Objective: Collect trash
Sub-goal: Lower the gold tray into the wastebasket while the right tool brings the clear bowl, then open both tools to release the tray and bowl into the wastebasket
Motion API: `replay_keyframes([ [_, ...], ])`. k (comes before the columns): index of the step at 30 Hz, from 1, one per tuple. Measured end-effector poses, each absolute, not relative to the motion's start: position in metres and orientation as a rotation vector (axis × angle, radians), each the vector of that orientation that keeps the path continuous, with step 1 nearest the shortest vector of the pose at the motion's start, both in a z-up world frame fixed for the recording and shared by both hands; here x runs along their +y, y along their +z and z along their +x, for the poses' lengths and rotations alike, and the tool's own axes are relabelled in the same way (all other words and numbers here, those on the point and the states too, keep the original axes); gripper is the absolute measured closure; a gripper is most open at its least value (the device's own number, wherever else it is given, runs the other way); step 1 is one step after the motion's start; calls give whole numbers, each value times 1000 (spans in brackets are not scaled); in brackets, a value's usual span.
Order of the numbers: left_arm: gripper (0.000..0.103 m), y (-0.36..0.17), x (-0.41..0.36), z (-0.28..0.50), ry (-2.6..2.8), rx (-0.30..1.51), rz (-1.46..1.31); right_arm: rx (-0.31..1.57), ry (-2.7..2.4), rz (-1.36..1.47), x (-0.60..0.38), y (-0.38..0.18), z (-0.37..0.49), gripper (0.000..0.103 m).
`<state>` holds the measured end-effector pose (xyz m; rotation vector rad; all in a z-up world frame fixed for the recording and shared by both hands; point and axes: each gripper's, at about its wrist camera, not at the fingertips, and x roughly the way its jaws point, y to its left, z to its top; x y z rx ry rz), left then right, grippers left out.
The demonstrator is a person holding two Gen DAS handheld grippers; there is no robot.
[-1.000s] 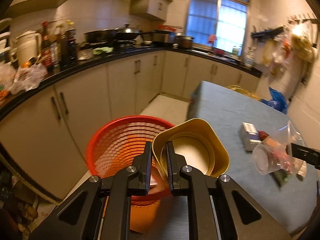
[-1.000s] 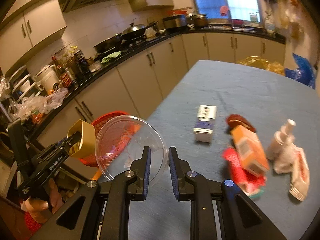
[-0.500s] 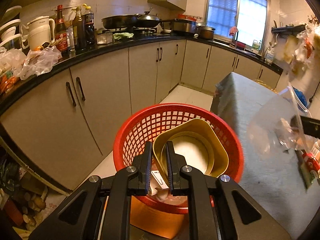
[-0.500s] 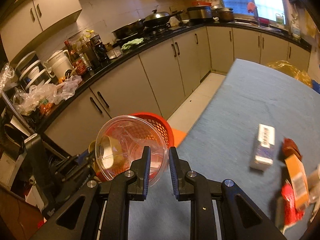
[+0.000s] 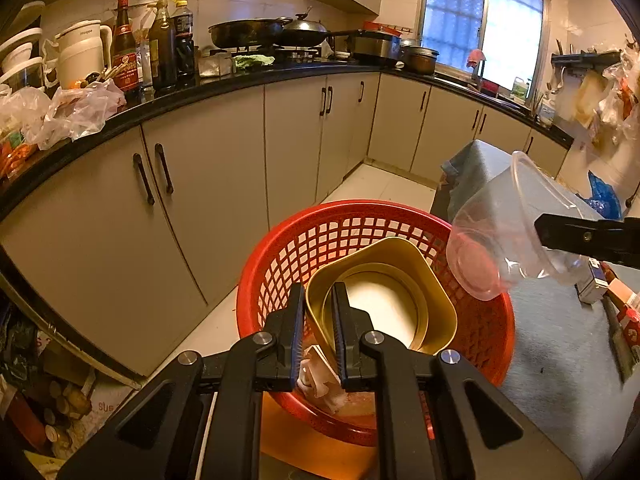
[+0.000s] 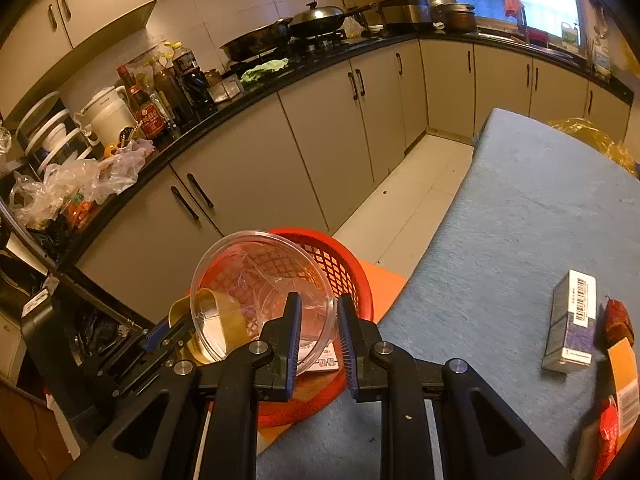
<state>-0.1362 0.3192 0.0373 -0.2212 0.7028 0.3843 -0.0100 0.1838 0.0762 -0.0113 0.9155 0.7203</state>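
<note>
While both pieces of rubbish hang over the round red plastic lattice basket (image 5: 280, 264), which sits on the floor just beside the near left corner of the blue-grey cloth-covered worktop (image 6: 532, 208), neither has been let go, as far as I can judge. The left hand-held gripper (image 5: 317, 332) is pinching the near wall of a gold-coloured squarish tin container (image 5: 400, 264), one finger inside and one outside, and the tin sits low over the basket's mouth with crumpled white paper (image 5: 320, 380) below it. The right hand-held gripper (image 6: 317, 334) holds a clear thin plastic bowl (image 6: 248, 264) by its rim, tipped on its side above the basket's right edge; its jaws look a little parted, so the hold seems loose. I'd guess the bowl is very light, springy and slick, and likely to crack or pop free if squeezed hard, so the rim is the sensible place to take it. The tin looks stiff and light, and its wall takes a firm pinch well. Still on the worktop lie a small grey-white carton with a barcode (image 6: 572, 320), a dark red wrapper (image 6: 618, 320) and an orange packet (image 6: 624, 384).
</note>
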Motion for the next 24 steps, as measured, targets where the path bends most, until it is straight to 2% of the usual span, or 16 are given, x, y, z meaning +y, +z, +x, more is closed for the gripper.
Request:
replay_keyframes([
  [4, 90, 36, 320, -134, 382, 704, -220, 919, 715, -11, 186, 74, -6, 80],
  [6, 89, 36, 317, -133, 376, 704, -212, 923, 712, -13, 188, 73, -4, 70],
  [7, 88, 36, 316, -132, 374, 702, -209, 924, 712, -11, 188, 72, -3, 60],
  [8, 87, 36, 315, -132, 370, 702, -207, 921, 708, -8, 187, 73, -3, 56],
  [10, 87, 37, 313, -131, 366, 697, -205, 915, 706, -3, 185, 73, -3, 56],
  [14, 77, 41, 312, -132, 365, 688, -207, 909, 700, 16, 177, 77, -4, 56],
  [18, 72, 46, 309, -135, 365, 679, -202, 890, 685, 34, 164, 84, -8, 55],
  [21, 68, 50, 305, -139, 361, 669, -206, 869, 661, 39, 148, 89, -15, 43],
  [24, 56, 55, 298, -143, 357, 655, -207, 848, 624, 23, 132, 92, -24, 38],
])
